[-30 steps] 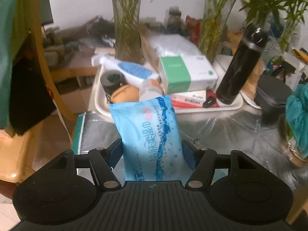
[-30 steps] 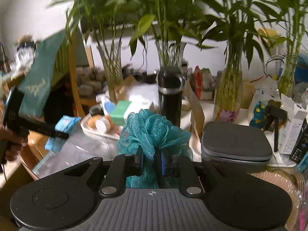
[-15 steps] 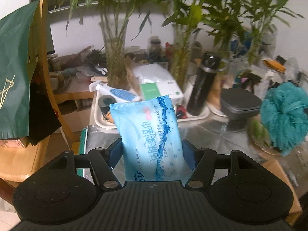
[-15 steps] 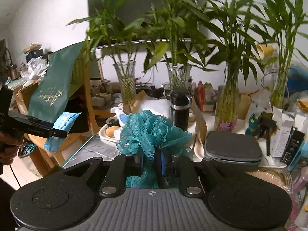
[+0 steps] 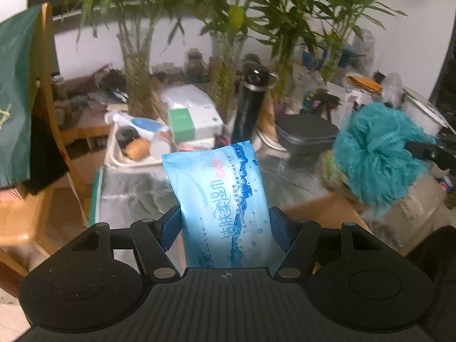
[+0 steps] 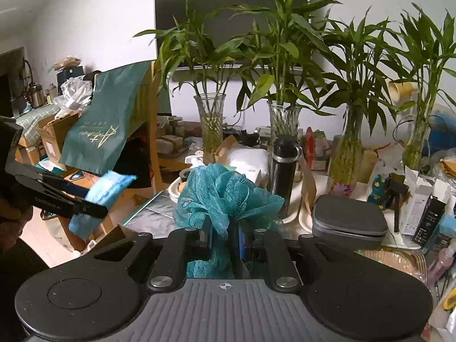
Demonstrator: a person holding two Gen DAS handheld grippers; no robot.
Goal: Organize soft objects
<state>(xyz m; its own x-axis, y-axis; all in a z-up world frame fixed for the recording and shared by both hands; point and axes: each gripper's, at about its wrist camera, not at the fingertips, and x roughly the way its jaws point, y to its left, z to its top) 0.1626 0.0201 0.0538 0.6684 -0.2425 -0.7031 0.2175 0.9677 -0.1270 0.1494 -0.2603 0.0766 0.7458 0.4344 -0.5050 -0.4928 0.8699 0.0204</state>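
Right gripper [image 6: 223, 236]: jaws clamped tight on teal mesh bath pouf [image 6: 225, 196], the pouf bunched above and between them. Left gripper [image 6: 94, 209] enters from the left edge, held in a hand [image 6: 12, 222], gripping a blue wet-wipes pack [image 6: 99, 196] that hangs tilted, well left of the pouf and clear of the surface [image 6: 155, 216]. Behind the pouf: black flask [image 6: 285, 168] upright, white tray [image 6: 175, 189] partly hidden. Grey zip case [image 6: 349, 219] sits right of the pouf. Glass vases of bamboo [image 6: 211, 122] line the back. Green cloth [image 6: 105, 122] is draped over a wooden chair [image 6: 152, 134] at left.
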